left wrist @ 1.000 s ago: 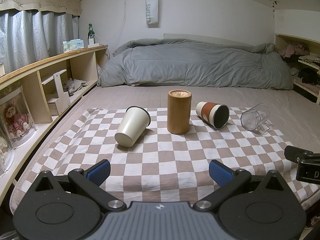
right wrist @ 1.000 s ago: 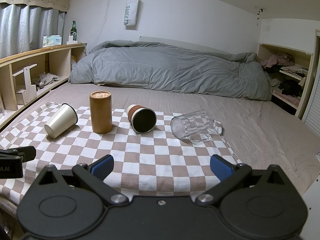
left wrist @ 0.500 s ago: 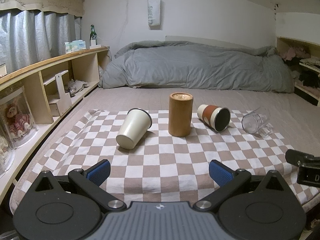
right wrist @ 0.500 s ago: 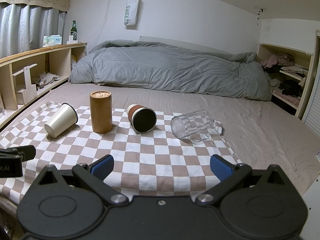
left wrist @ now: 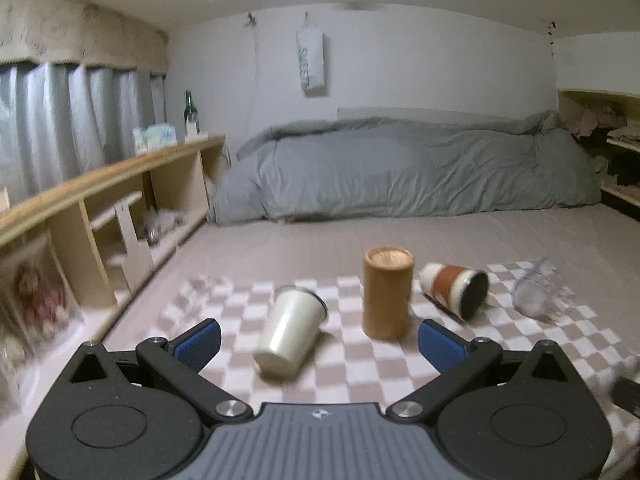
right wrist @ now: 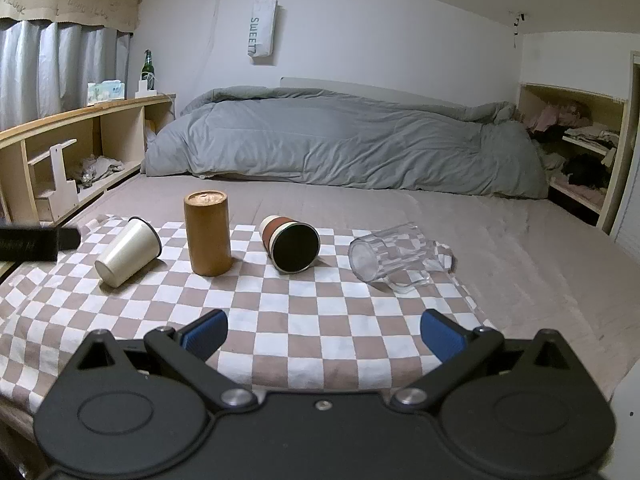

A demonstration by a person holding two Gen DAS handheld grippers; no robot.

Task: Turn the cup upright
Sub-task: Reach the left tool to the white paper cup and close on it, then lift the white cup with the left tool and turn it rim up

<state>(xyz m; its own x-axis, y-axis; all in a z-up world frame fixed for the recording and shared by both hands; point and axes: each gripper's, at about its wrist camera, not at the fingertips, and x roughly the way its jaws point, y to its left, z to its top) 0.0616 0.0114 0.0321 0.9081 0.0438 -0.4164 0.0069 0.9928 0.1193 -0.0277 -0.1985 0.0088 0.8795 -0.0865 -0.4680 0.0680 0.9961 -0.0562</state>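
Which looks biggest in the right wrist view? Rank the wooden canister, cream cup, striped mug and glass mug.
1. Wooden canister, tallest, standing upright.
2. Glass mug, lying on its side.
3. Cream cup and striped mug: both lying down, too alike to rank.

White walls (right wrist: pixel 380 32), grey curtains (right wrist: pixel 48 72), wooden shelving (right wrist: pixel 80 128), a rumpled grey duvet (right wrist: pixel 340 148).
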